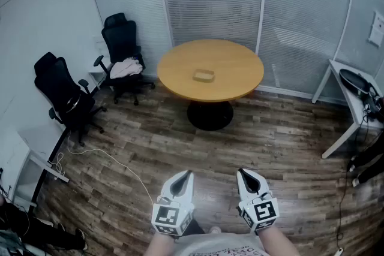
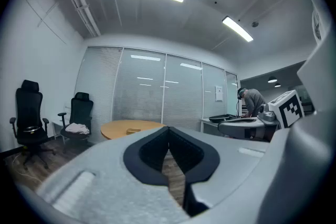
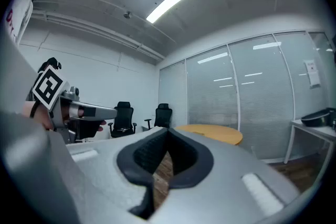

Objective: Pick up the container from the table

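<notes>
room inventory, near to far.

1. grippers, two. left gripper (image 1: pixel 185 178) and right gripper (image 1: pixel 245 175) are held side by side, close to the person's body and pointing level at the table. each has its jaw tips pressed together with nothing between them. judged a carrying posture: the reach has not begun, so there is nothing to open for.
2. floor cable (image 1: pixel 102 156), one, white, trailing over the wood floor at left.
3. office chairs, two, black, pushed aside at left: the nearer chair (image 1: pixel 63 90) and the farther chair (image 1: pixel 123 39), which has a white cloth (image 1: pixel 126 68) on its seat.
4. white desk (image 1: pixel 336 72), one, along the right wall.
5. round wooden table (image 1: pixel 240 63), one, on a black pedestal.
6. container (image 1: pixel 204 75), one, small and pale. it lies alone near the tabletop's middle, well apart from both grippers.
</notes>
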